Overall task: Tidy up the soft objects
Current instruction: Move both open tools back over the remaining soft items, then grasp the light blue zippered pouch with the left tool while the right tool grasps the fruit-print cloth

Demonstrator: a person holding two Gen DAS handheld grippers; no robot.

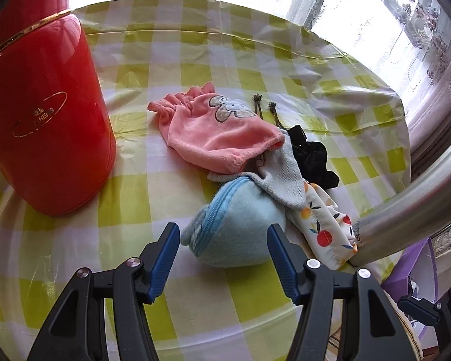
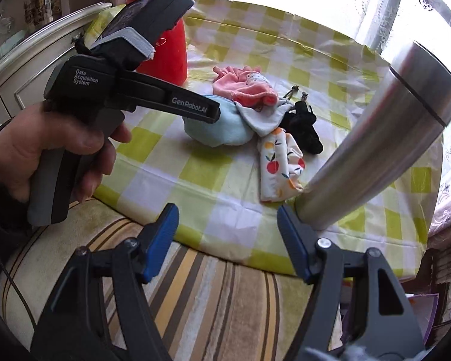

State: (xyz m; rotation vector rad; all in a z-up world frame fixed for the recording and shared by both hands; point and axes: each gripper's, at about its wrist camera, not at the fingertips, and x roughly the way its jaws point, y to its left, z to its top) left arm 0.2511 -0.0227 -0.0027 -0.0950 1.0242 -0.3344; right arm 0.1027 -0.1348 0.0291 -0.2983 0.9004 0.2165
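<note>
Closest to me, the left hand-held gripper (image 1: 222,234) hangs over the desk (image 1: 75,240) with its blue pads spread and nothing between them; the light blue zip pouch (image 1: 237,234) lies just beyond its tips, framed by the gap. The right hand-held gripper (image 2: 227,213) is likewise spread and empty, poised above a striped cushion (image 2: 225,294) at the desk's near edge, well short of the soft things.

Past the blue pouch the pile runs on: a grey cloth bag (image 1: 282,174) draped over the pouch, a fruit-print cloth (image 1: 324,231) beside it touching a tall steel tumbler (image 1: 412,210), a black fabric piece (image 1: 312,162) behind, and farthest a pink plush pouch (image 1: 216,132) with a flower patch. A red canister (image 1: 45,126) stands apart on the other side.

Only the right wrist view shows the person's hand (image 2: 54,150) gripping the left tool's handle, and the tumbler's top end; only the left wrist view shows the canister's gold lettering.
</note>
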